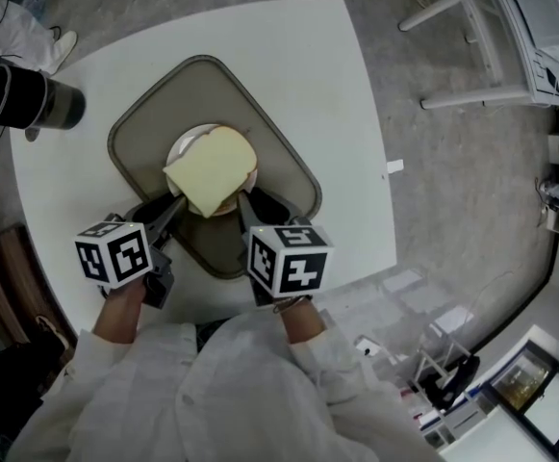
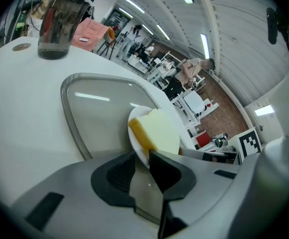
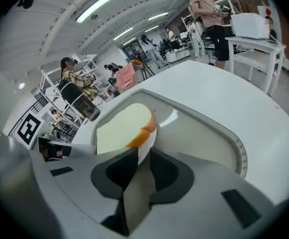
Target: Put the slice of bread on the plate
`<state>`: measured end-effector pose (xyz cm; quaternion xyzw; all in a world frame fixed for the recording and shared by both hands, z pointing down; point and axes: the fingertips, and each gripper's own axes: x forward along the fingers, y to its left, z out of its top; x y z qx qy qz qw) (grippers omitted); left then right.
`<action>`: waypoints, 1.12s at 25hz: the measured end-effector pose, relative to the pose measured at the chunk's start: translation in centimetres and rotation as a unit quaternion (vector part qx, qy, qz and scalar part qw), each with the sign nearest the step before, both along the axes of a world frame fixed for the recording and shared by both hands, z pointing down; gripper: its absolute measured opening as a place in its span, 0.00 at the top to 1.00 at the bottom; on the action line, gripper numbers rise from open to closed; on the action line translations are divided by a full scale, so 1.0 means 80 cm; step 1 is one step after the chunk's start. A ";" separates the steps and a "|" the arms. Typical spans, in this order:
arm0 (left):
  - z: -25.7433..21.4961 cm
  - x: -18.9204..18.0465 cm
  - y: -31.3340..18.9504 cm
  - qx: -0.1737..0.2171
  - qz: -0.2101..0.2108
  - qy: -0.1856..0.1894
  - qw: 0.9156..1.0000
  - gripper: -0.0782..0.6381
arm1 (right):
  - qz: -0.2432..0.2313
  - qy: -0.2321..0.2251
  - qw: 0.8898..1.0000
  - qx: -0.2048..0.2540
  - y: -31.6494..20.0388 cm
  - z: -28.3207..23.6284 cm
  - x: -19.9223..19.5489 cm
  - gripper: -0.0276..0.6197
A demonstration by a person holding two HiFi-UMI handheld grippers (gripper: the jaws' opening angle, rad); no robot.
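One slice of bread (image 1: 212, 169) lies flat on the plate (image 1: 185, 145), covering most of it, with one corner overhanging the near rim toward the left tool (image 1: 171, 208). On this evidence the placement step appears complete: the slice rests on the plate and no tool holds it. What seems to remain is release of the plate and withdrawal of both tools.

The slice is pale yellow on its face, with an orange-brown crust along the edge. It has a rounded top and shows no tear or fold.

The plate is small, white and round, and sits within a grey tray (image 1: 139, 128). Whether it rests on the tray floor or is raised slightly cannot be determined.

Left tool: jaws closed onto the near-left rim of the plate, with the rim between the pads. Right tool (image 1: 244, 203): jaws likewise clamped on the near-right rim.

The tray rests on a white bench (image 1: 298, 85). A dark cup (image 1: 29, 99) stands at the bench's far-left edge, well apart from the tray.
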<state>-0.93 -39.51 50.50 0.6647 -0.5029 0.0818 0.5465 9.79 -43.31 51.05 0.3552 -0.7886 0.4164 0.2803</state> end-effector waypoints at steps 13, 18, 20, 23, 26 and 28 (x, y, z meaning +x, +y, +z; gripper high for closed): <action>-0.001 -0.007 0.001 0.018 0.028 -0.050 0.998 0.75 | -0.024 0.003 1.000 0.017 0.004 -0.002 -0.002 0.86; -0.008 -0.015 -0.001 0.039 0.037 -0.072 0.996 0.74 | -0.013 0.003 1.000 0.026 0.007 -0.005 -0.003 0.85; -0.013 -0.017 0.001 0.045 0.035 -0.070 0.996 0.74 | -0.010 0.000 1.000 0.029 0.010 -0.009 -0.003 0.85; -0.027 -0.020 0.006 0.061 0.033 -0.061 0.996 0.74 | -0.006 -0.005 0.999 0.036 0.018 -0.021 -0.003 0.85; -0.043 -0.023 0.014 0.083 0.034 -0.052 0.995 0.74 | 0.005 -0.012 0.999 0.049 0.026 -0.036 -0.004 0.86; -0.052 -0.025 0.024 0.096 0.038 -0.048 0.993 0.74 | 0.011 -0.020 0.998 0.060 0.035 -0.048 -0.007 0.86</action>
